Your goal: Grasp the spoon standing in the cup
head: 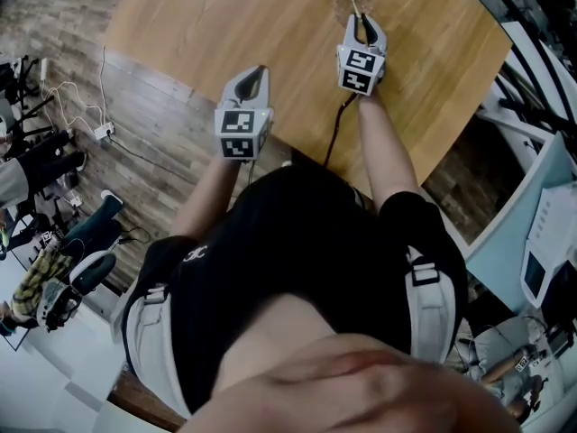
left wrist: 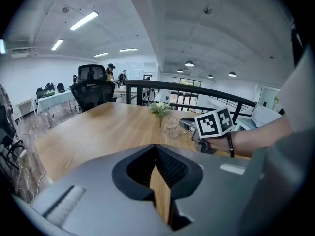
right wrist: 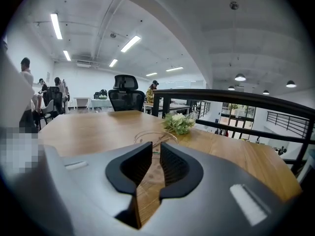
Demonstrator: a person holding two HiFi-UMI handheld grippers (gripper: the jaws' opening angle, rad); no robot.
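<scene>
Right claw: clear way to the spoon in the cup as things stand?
Probably yes. The right claw is at the rim of the cup, jaws a little apart. The spoon handle looks just ahead of the gap, with nothing between. The left claw is off to the side, shut.

cup [right wrist: 151,136] on table [right wrist: 83,129], plant [right wrist: 179,123] behind
</scene>
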